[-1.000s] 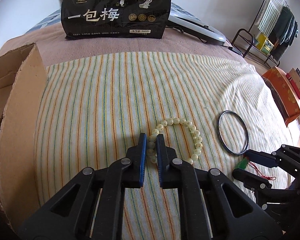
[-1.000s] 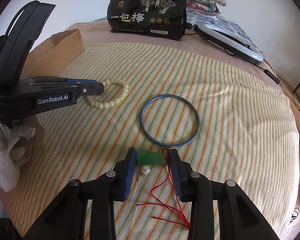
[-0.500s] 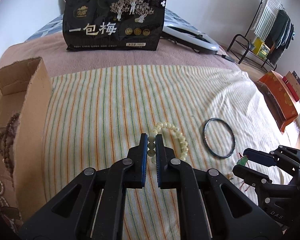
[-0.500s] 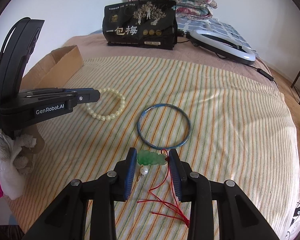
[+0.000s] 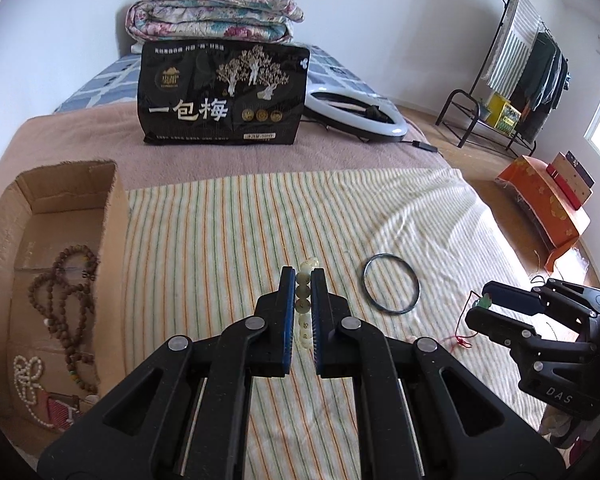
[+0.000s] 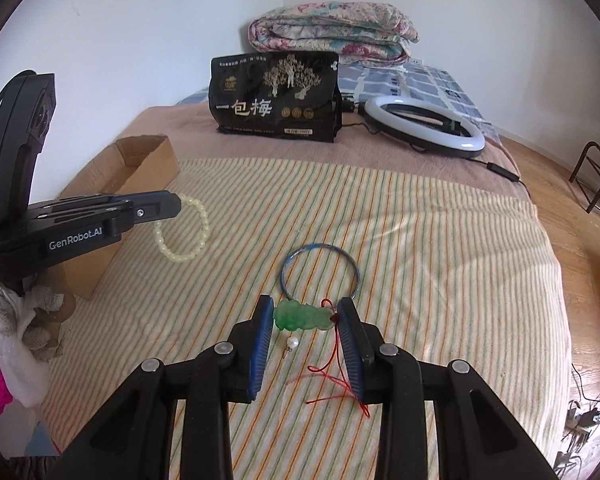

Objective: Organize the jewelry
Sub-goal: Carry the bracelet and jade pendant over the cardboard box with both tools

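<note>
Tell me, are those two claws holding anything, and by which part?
The left gripper pinches the pale bead bracelet by a few beads of its loop. The right gripper holds the green pendant by its two ends.

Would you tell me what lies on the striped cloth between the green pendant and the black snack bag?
In the right wrist view, the thin blue bangle lies just beyond the green pendant; past it, only bare striped cloth and brown blanket reach the black snack bag.
</note>
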Demonstrator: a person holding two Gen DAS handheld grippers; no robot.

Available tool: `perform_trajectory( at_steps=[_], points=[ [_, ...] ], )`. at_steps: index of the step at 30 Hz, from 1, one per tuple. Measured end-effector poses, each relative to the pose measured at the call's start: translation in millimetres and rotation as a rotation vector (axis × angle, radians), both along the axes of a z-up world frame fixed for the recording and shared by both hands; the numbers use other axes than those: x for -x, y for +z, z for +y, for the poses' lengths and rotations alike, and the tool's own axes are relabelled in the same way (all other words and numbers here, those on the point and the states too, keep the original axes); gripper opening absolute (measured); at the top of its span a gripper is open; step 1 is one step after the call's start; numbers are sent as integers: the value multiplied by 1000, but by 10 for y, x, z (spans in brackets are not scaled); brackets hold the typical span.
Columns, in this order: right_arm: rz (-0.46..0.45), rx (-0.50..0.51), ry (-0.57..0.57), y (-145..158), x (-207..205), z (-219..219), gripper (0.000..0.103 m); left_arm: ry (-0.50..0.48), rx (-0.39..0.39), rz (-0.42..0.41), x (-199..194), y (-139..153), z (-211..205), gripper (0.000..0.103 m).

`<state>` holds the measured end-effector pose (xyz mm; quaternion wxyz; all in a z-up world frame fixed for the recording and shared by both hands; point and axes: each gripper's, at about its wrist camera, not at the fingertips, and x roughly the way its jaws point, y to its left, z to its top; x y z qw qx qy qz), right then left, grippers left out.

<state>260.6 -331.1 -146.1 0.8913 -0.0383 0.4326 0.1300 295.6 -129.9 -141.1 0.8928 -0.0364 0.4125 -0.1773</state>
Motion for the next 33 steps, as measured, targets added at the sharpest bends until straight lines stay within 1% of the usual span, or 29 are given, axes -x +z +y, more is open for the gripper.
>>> perform_trajectory(
  at_steps=[11, 16, 21, 27, 33],
  points=[
    [-71, 1, -1, 470, 206, 93, 33, 10, 28, -73, 306, 439, 279, 5],
    [-107, 4, 11, 697, 284, 195, 33, 20, 31, -102, 441, 605, 458, 5],
    [-136, -13, 27, 902, 319, 330, 33, 37, 28, -130, 554, 754, 704, 5],
    [-164, -27, 66, 1082, 327, 596, 33, 72, 15, -158, 596, 878, 1028, 5],
    [-179, -52, 121, 1180, 295, 959, 33, 120, 6, -163, 496, 913, 1412, 5]
  ],
)
